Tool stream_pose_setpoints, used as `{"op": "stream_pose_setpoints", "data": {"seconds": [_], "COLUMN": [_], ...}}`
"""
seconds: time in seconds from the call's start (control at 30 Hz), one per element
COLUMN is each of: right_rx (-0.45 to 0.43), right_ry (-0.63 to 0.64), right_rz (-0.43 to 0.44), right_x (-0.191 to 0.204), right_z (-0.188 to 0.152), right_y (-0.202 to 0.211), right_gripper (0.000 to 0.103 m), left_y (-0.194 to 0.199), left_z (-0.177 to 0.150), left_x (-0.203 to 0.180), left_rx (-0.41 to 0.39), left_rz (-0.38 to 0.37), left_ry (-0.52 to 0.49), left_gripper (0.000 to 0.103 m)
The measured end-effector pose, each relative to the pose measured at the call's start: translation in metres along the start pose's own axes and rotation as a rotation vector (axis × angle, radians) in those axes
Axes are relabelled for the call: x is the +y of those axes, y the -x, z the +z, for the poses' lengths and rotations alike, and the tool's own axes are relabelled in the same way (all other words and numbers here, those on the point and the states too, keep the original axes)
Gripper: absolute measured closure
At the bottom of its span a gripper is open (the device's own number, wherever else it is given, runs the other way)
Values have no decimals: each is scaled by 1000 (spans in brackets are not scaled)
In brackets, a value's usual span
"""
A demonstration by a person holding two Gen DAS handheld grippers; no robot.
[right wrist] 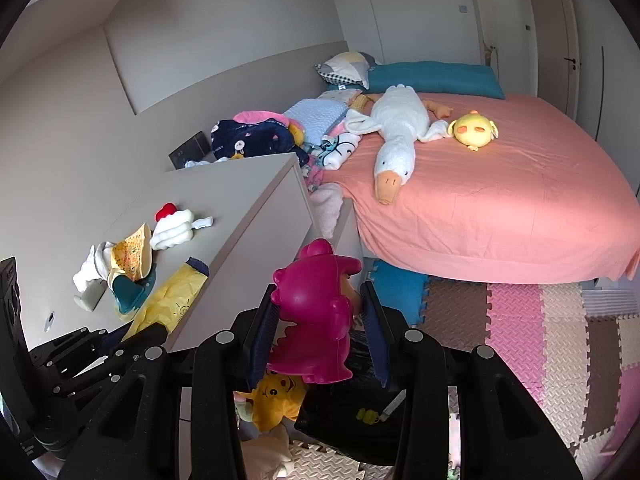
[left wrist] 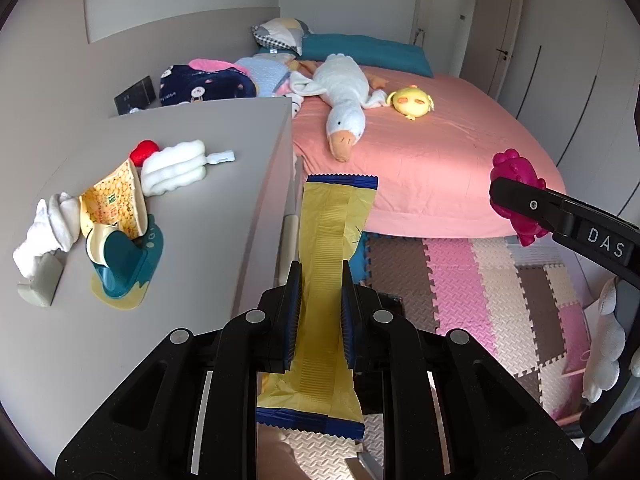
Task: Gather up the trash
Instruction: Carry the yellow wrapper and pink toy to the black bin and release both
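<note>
My left hand-held gripper point(left wrist: 320, 316) held the yellow wrapper point(left wrist: 334, 264) clamped, its long axis running along the fingers, just off the table point(left wrist: 200, 184) edge. My right hand-held gripper point(right wrist: 322, 312) gripped a magenta toy point(right wrist: 316, 312); the orange snack packet point(left wrist: 116, 204) on the table lay nearer my left.

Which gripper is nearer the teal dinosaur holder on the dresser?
Left. The left gripper, shut on a yellow wrapper, hangs just off the dresser edge beside the holder; the right gripper, holding a magenta toy, is farther out.
</note>
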State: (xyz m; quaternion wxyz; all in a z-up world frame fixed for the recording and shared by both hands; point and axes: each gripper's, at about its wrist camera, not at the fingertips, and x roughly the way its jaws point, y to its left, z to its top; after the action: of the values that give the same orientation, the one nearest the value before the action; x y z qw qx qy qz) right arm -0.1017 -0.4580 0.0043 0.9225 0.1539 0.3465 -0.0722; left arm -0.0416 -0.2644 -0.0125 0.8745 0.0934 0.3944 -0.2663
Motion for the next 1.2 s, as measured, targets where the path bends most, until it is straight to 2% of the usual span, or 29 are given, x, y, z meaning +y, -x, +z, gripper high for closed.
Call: {"op": "stream_pose_setpoints", "data": {"seconds": [0.63, 0.7, 0.73, 0.77, 0.8, 0.87, 1.2], "right_rx": [38, 53, 64, 62, 51, 33, 44], "right_ry": [-92, -106, -106, -103, -100, -99, -140], "right_rz": [-69, -70, -85, -117, -153, -177, -136], "right_x": [-57, -61, -63, -64, -64, -67, -75], "right_z": [8, 13, 15, 18, 21, 24, 20], "right_y": [-26, -34, -38, -41, -42, -42, -50], "right_gripper": [61, 56, 51, 40, 33, 32, 32], "left_y": [-52, -63, -68, -72, -73, -73, -72], "left_z": [13, 11, 10, 10, 9, 7, 8], "left_x": [-41, -44, -45, -46, -45, -44, -36], "left_rx": [120, 165, 180, 187, 180, 162, 157], "left_rz": [-80, -80, -62, -36, -8, 5, 7], "left_ry": [-76, -87, -89, -92, -95, -98, -80], "left_gripper": [85, 76, 51, 23, 17, 17, 17]}}
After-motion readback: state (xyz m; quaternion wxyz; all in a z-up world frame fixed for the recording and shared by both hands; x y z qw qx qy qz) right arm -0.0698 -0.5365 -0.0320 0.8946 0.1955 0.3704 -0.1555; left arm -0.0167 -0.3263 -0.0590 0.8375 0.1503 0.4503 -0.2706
